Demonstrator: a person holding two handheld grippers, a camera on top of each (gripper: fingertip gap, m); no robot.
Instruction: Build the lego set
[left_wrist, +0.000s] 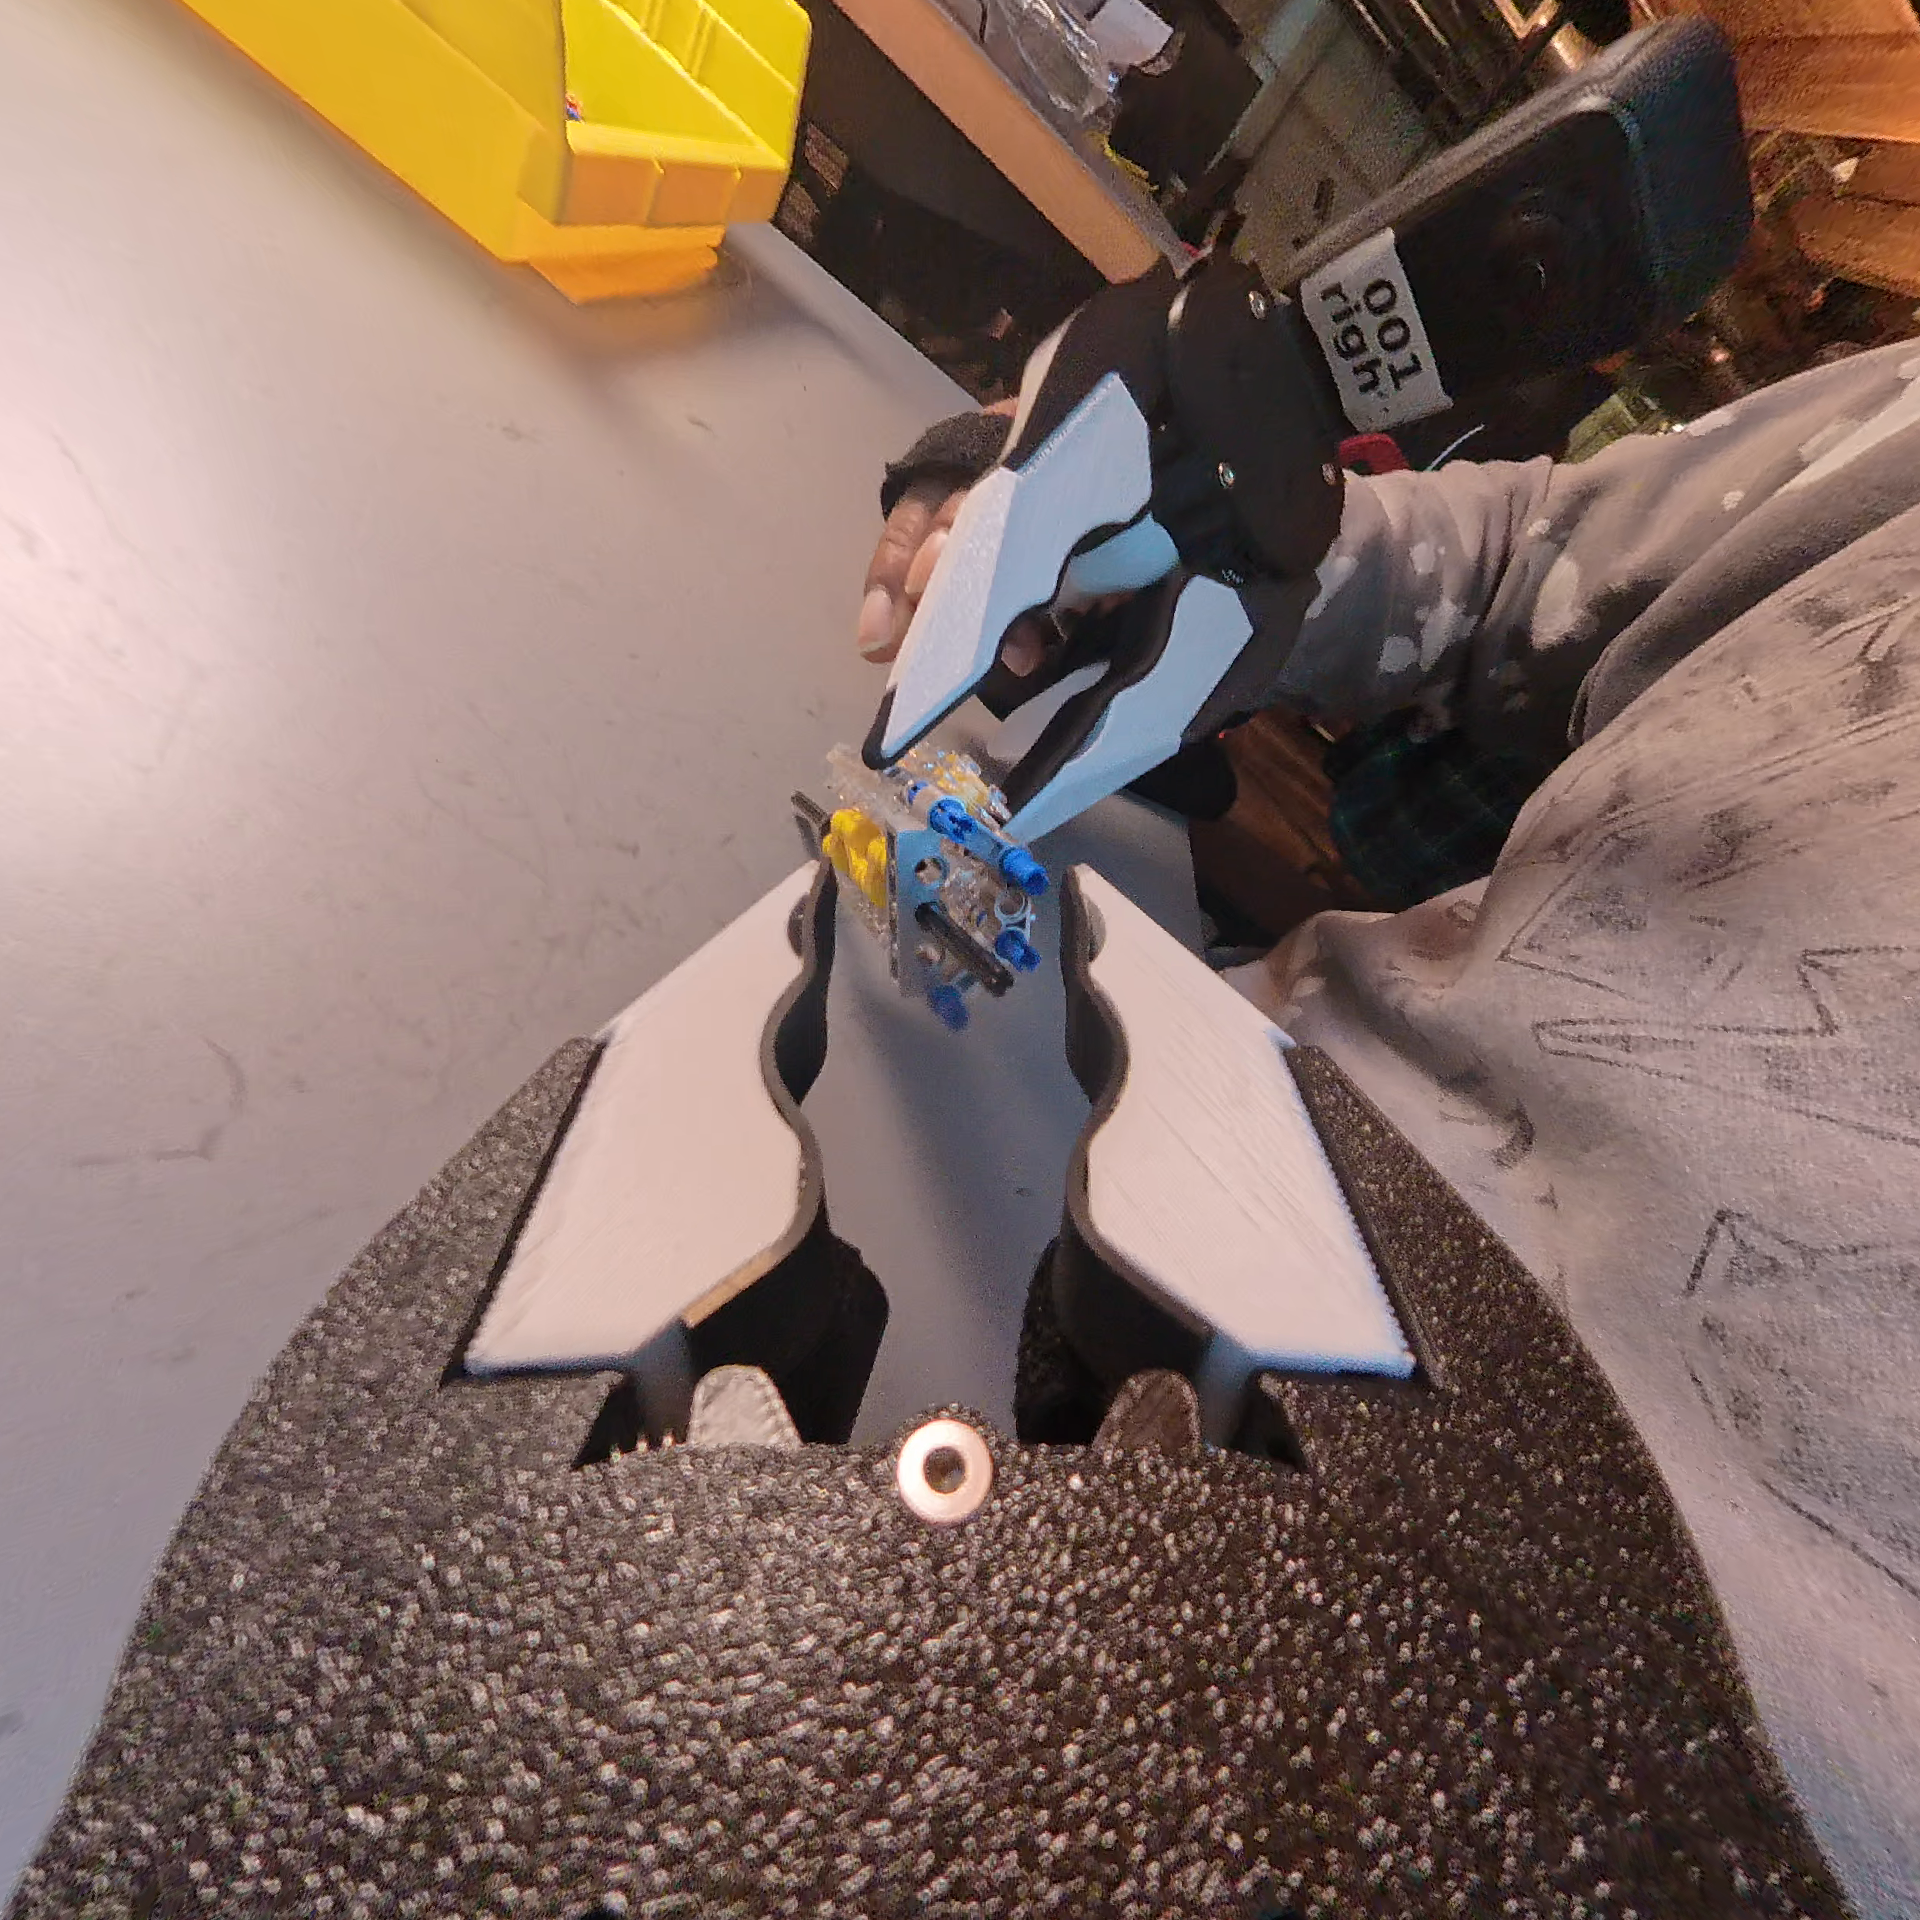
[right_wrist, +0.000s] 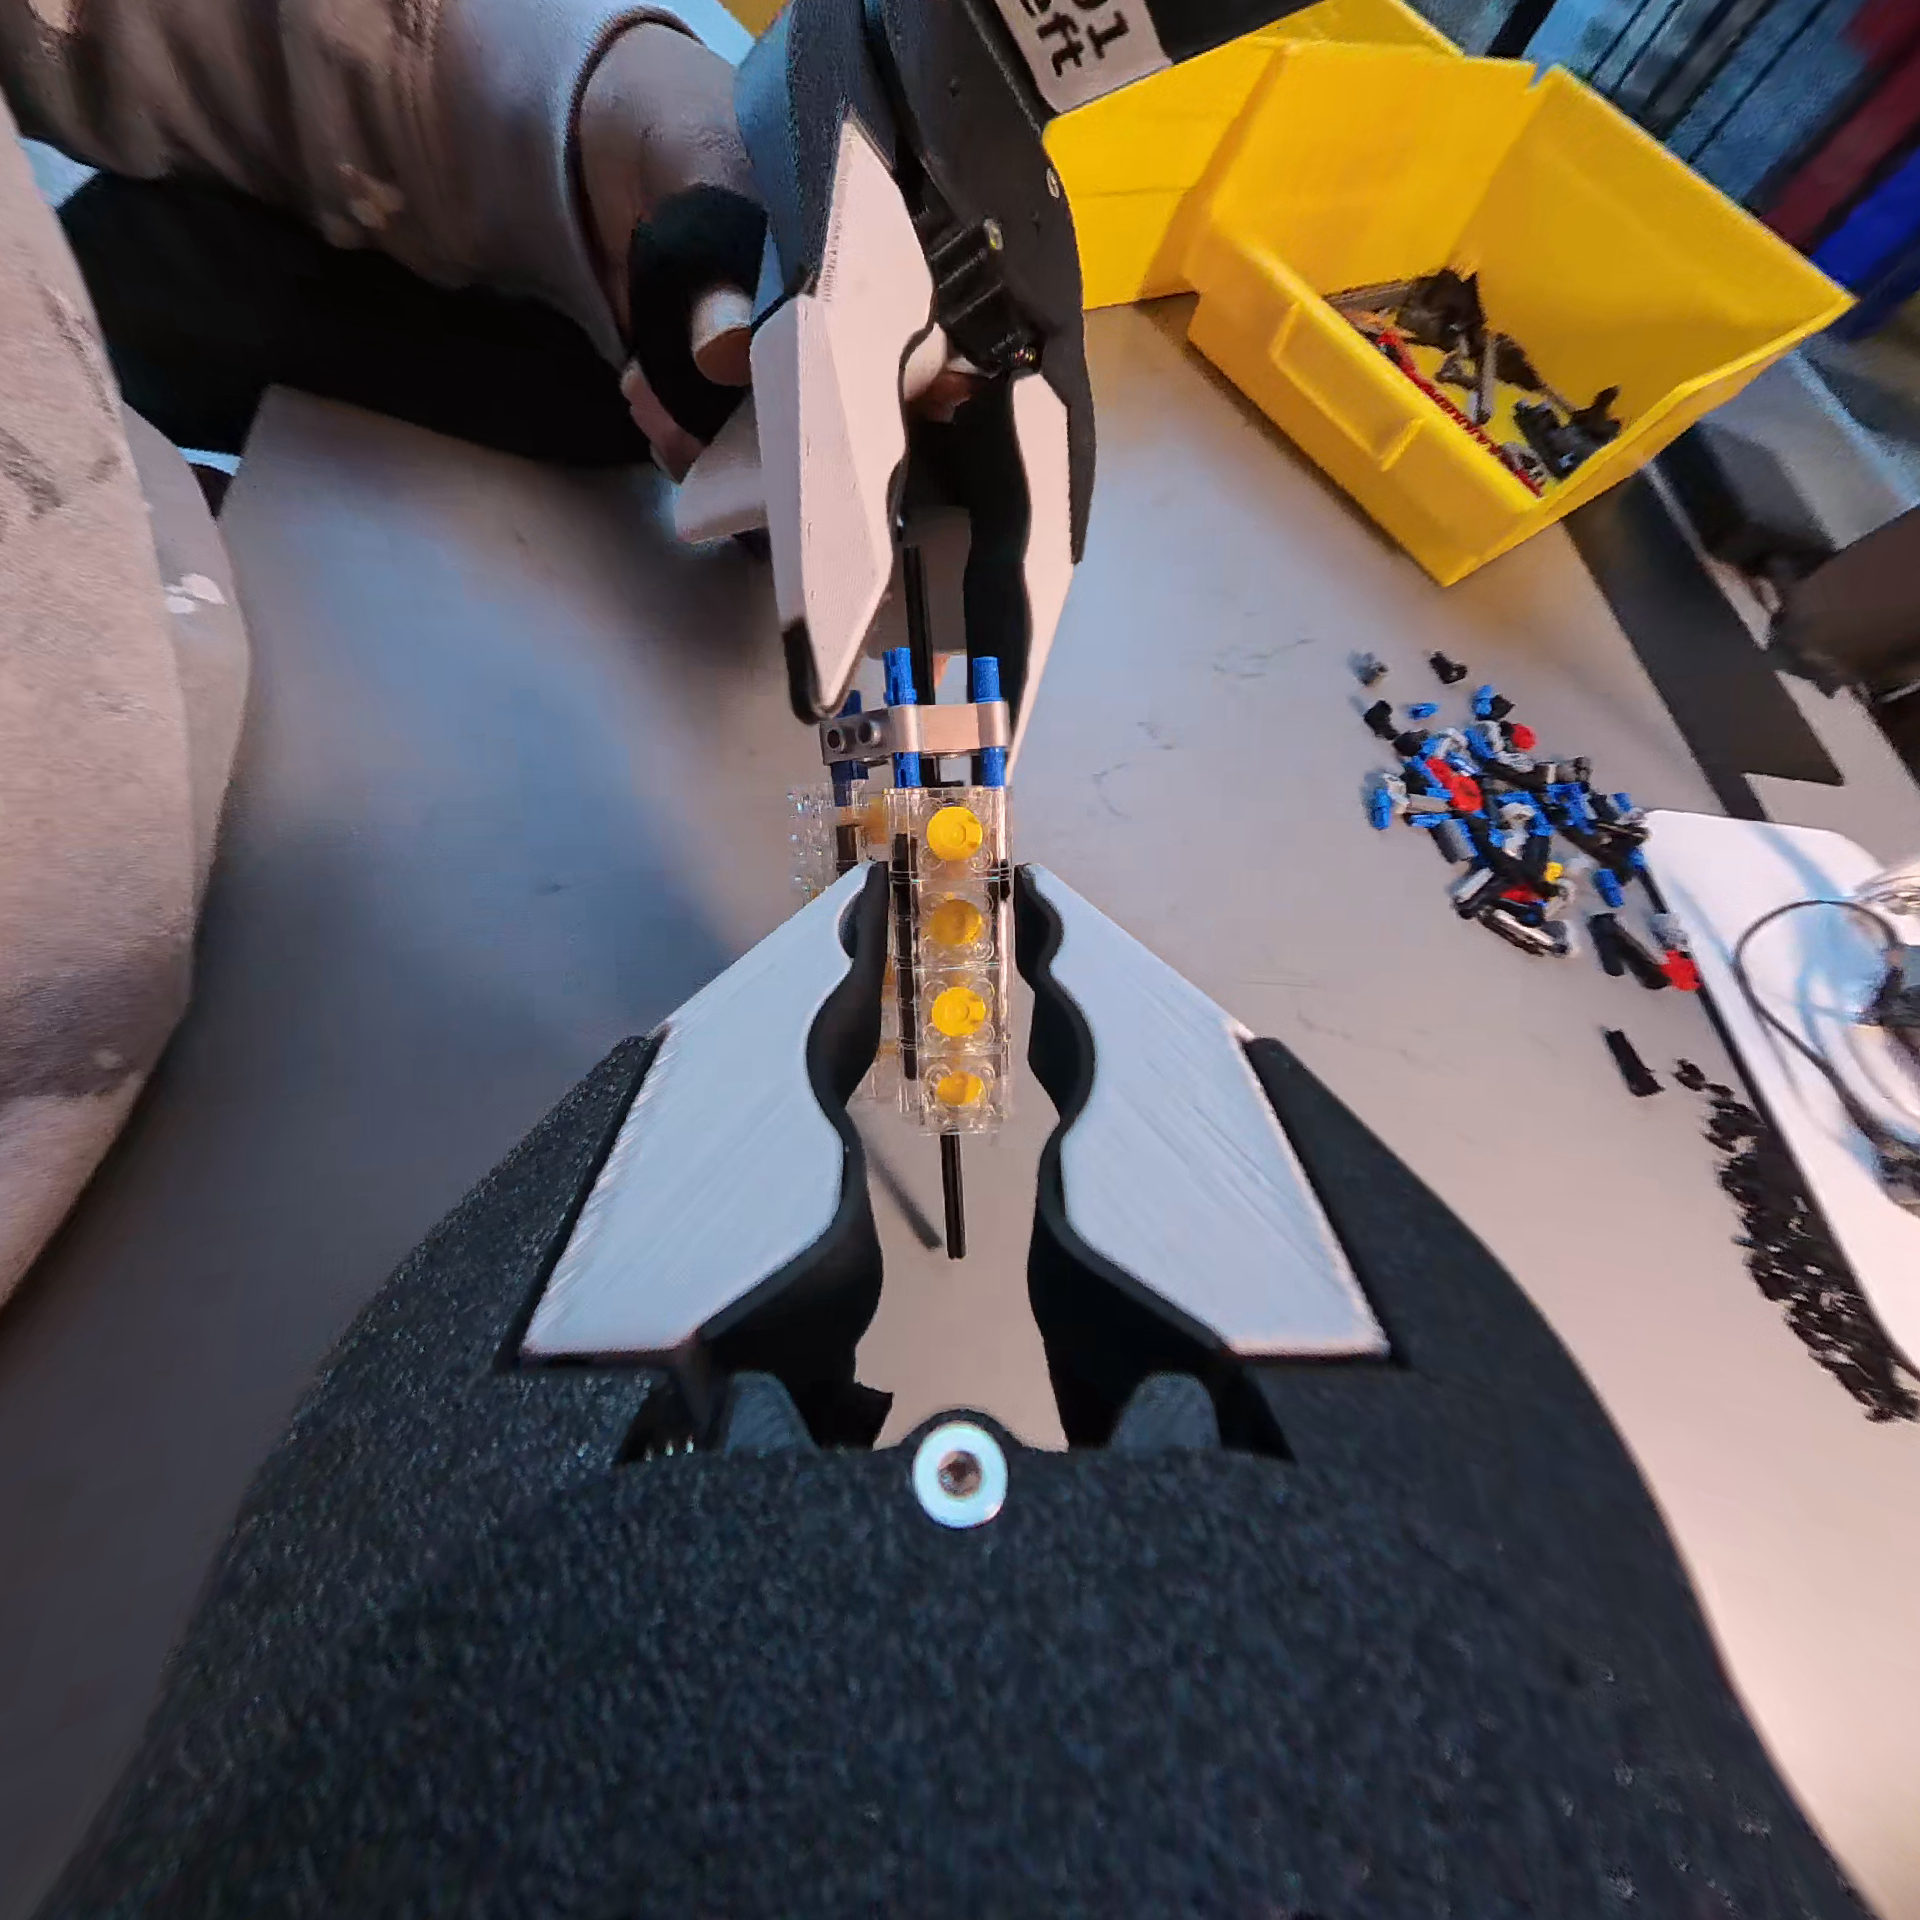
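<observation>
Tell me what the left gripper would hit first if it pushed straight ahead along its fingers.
Probably the small brick assembly sitting right at the left gripper's fingertips; the right gripper grips its far side just beyond. Depth is hard to judge.

Grey worktable (right_wrist: 1195, 582), yellow bins (right_wrist: 1558, 260), cluttered wooden shelving (left_wrist: 1039, 156)

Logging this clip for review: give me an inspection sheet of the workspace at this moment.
Surface: pale grey table, scuffed.
Job's things: brick assembly, clear with yellow studs, blue pins and black axles, held above the table.
Clutter: loose pile of small parts; black bits along a white board.
Grippers: right gripper shut on the assembly; left gripper at its pin end, grip unclear.
Cables: thin black cable on the board.
Surroundings: yellow bin holding parts; person's grey sleeve.
</observation>
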